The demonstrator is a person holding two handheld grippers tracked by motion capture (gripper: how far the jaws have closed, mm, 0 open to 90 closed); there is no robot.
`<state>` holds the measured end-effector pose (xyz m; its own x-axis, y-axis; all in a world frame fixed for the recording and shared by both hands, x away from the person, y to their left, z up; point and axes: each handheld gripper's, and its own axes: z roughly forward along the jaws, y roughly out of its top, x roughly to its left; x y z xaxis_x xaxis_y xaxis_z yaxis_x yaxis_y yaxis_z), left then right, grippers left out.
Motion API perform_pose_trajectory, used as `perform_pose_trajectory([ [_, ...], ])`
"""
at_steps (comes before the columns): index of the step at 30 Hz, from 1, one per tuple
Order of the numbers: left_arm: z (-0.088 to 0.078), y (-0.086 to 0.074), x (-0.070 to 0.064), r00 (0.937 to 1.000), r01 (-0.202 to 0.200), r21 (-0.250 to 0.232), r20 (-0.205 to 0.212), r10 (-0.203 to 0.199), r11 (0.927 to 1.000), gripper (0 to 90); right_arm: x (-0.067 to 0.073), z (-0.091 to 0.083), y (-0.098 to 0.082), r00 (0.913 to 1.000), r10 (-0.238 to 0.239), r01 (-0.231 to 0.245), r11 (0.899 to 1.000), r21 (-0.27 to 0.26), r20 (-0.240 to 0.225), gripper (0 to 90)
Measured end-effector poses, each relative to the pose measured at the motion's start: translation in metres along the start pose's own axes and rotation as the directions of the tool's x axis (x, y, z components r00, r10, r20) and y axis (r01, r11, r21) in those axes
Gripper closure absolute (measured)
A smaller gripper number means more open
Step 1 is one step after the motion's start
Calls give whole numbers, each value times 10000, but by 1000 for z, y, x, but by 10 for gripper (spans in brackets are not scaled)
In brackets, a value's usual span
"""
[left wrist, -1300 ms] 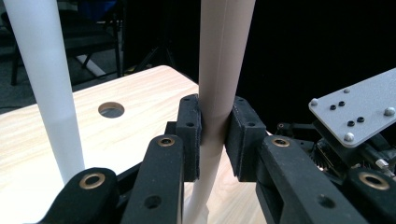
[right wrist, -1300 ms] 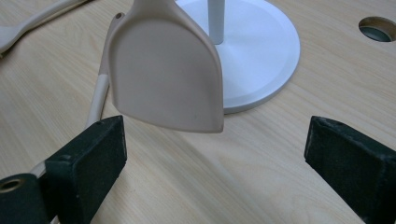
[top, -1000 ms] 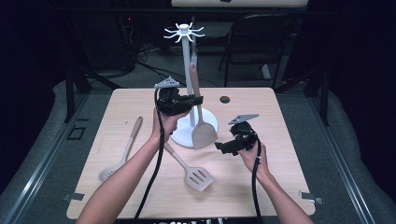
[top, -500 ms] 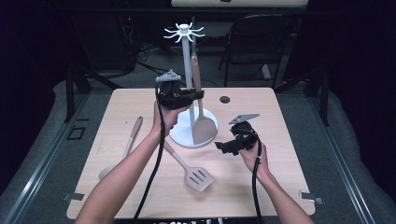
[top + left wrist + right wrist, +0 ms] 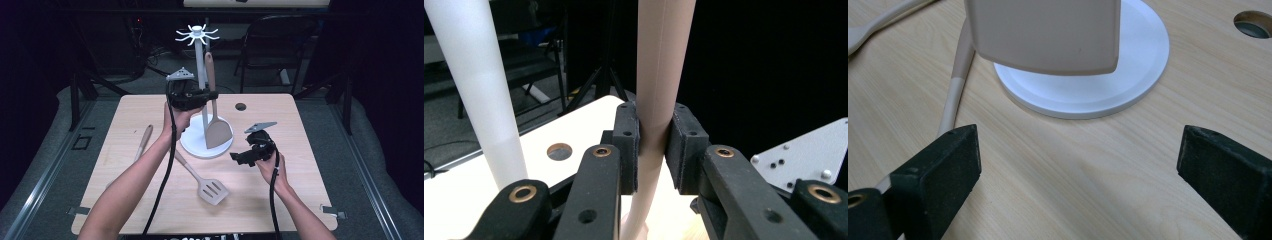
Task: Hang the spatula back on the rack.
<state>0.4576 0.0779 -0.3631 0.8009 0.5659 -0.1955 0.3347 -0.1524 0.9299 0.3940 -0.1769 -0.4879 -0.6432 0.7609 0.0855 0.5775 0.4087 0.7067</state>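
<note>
My left gripper (image 5: 210, 94) is shut on the handle of a beige solid turner (image 5: 218, 132), which it holds upright beside the pole of a white utensil stand (image 5: 201, 70). In the left gripper view the pads (image 5: 628, 145) clamp the handle (image 5: 660, 70), with the white pole (image 5: 479, 85) to its left. The turner's blade hangs over the stand's round base (image 5: 192, 144); its handle top is below the hook ring (image 5: 198, 34). My right gripper (image 5: 239, 158) rests low on the table right of the base, open and holding nothing (image 5: 1078, 165). Ahead of it are the blade (image 5: 1043, 32) and base (image 5: 1143, 65).
A slotted spatula (image 5: 212, 190) lies on the table in front of the base, its handle (image 5: 955, 85) running up-left. A wooden spoon (image 5: 143, 142) lies at the left. A round hole (image 5: 241, 106) sits in the tabletop behind the base. A chair (image 5: 280, 45) stands beyond the table.
My left gripper has lifted the turner and swung it from tilted to upright beside the pole, moving slightly right. The right gripper has stayed put.
</note>
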Motion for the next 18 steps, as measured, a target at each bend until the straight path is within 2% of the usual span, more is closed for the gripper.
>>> perform_pose_trajectory([
  [9, -1, 12, -3, 9998, -212, -51, 33, 212, 9998, 767, 1, -2, 0, 10000, -66, 67, 9999, -129, 61, 36],
  [18, -3, 19, -3, 9997, -257, -156, 3, 257, 9995, 767, 2, -2, 0, 10000, -86, 86, 9998, -159, 45, 38],
])
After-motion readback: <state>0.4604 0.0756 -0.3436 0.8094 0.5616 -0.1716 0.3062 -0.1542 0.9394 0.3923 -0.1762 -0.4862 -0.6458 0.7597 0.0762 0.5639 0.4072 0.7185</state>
